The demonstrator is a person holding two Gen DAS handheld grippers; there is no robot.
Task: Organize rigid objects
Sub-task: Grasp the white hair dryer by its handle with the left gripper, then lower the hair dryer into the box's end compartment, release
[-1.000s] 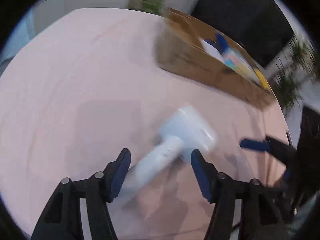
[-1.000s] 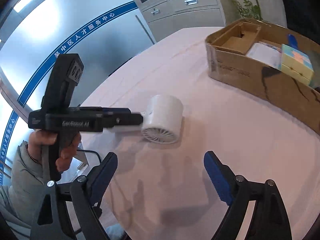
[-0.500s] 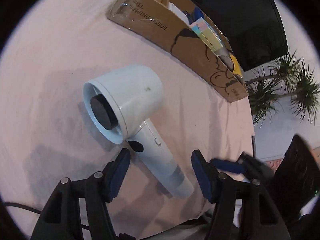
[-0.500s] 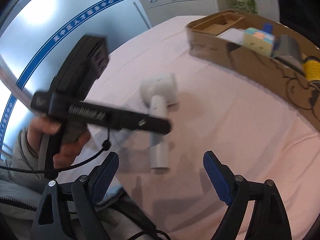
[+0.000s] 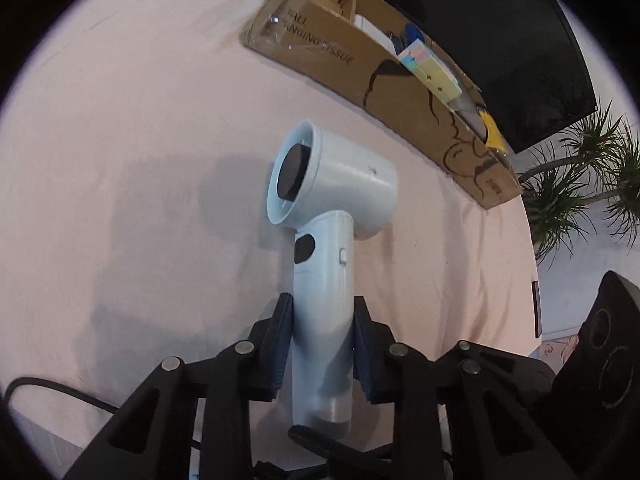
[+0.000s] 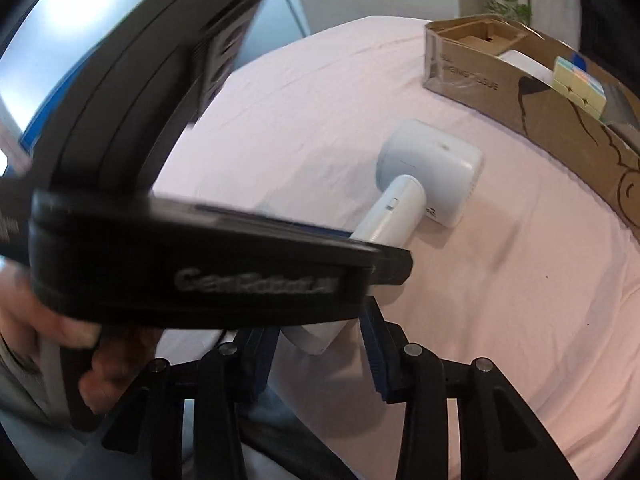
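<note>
A white hair dryer (image 5: 332, 196) lies on the pink tablecloth, barrel toward the cardboard box (image 5: 384, 80). My left gripper (image 5: 322, 344) is shut on its handle, pads pressing both sides. In the right wrist view the hair dryer (image 6: 428, 168) lies ahead, and the left gripper's black body (image 6: 180, 276) covers the handle's middle. My right gripper (image 6: 320, 356) sits narrowed around the handle's end; contact is not clear.
The long cardboard box (image 6: 560, 96) stands at the back right and holds a pastel cube (image 5: 428, 68), a white item and a yellow item (image 5: 492, 132). A black screen (image 5: 500, 36) and plants (image 5: 580, 184) are behind it. A cable (image 5: 52, 388) runs at the table's near-left edge.
My left gripper moved forward and closed on the hair dryer's handle. My right gripper's fingers narrowed and came up to the handle's end. The dryer turned so its handle points at me.
</note>
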